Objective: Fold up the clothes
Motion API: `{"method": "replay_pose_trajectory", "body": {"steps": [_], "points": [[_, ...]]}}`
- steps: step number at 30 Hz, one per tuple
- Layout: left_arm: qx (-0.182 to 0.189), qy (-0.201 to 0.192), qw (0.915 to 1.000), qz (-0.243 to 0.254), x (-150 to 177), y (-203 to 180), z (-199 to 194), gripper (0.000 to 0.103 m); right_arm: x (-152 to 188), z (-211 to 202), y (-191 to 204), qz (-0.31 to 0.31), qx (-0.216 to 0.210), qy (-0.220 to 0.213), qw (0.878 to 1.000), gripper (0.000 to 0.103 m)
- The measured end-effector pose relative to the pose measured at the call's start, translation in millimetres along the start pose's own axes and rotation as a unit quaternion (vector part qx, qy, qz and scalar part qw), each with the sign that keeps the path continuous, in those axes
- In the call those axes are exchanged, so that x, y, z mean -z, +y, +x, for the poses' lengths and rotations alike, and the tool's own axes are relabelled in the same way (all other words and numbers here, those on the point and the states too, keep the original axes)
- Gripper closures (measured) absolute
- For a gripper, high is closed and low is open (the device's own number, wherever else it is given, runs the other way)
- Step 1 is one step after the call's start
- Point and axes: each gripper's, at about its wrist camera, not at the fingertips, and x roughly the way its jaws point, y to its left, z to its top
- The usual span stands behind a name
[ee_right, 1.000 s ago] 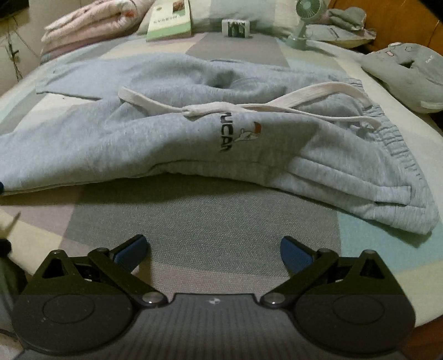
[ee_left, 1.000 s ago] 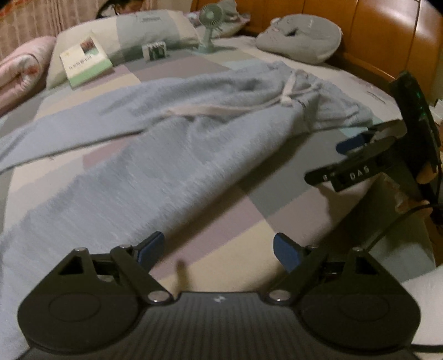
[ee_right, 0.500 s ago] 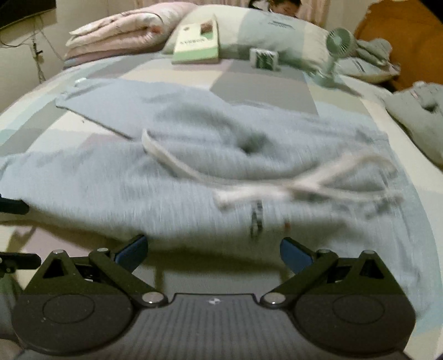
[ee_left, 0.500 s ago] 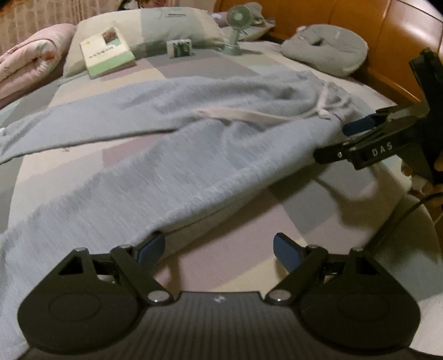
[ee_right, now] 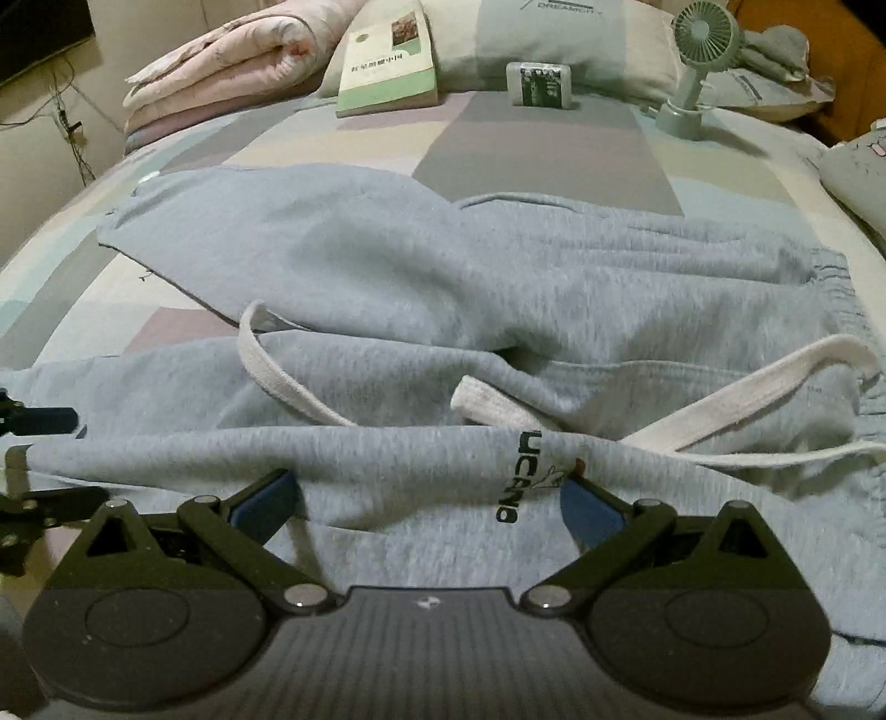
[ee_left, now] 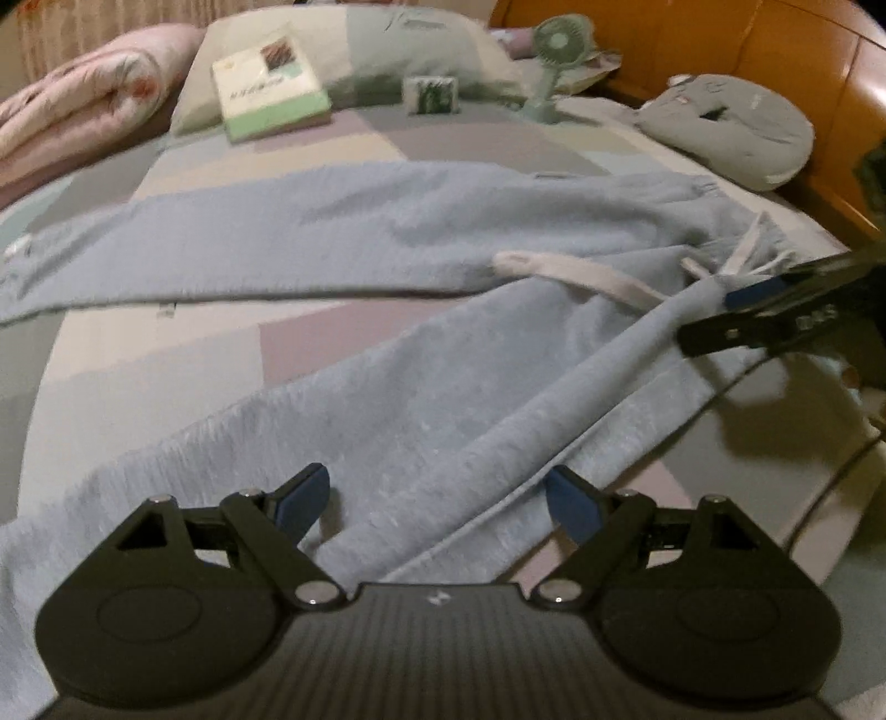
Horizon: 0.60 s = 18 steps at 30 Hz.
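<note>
Now both grippers sit closer to the grey sweatpants than a second ago. Then, bare patchwork bedsheet lay between each pair of fingers; now cloth fills both gaps. The left gripper has its blue-padded fingers spread wide apart, with the near trouser leg running between them and a fold of its edge passing just inside the right-hand pad; nothing is pinched. The right gripper is likewise spread wide, its pads set on either side of the hip of the sweatpants, over the printed logo, which a second ago lay well beyond the fingers. In the left wrist view the right gripper shows from the side, its tips at the waistband next to the cream drawstring; a second ago it hung off the bed's edge, clear of the cloth.

The sweatpants lie spread across the bedsheet, one leg stretching away from the waistband towards the pink quilt, the other leg nearer the grippers. The drawstring trails loose over the hip.

The logo reads roughly "UCANO" in black; the last letters are uncertain. The pillow behind the sweatpants carries "DREAMCH", cut short. A green-edged book, a small pack and a little green fan stand by that pillow; their print is too small to read.
</note>
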Motion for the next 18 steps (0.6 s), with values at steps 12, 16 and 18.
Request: {"method": "replay_pose_trajectory", "body": {"steps": [12,16,18], "points": [[-0.027,-0.043,0.9965,0.066,4,-28,-40,0.017,57,-60,10,-0.114,0.034,-0.045,0.992,0.0],[-0.016,-0.069,0.9906,0.117,6,-52,-60,0.017,67,-69,11,-0.106,0.028,-0.041,0.993,0.0],[0.004,-0.08,0.9861,0.146,7,-67,-68,0.017,70,-72,12,-0.105,0.029,-0.047,0.993,0.0]]}}
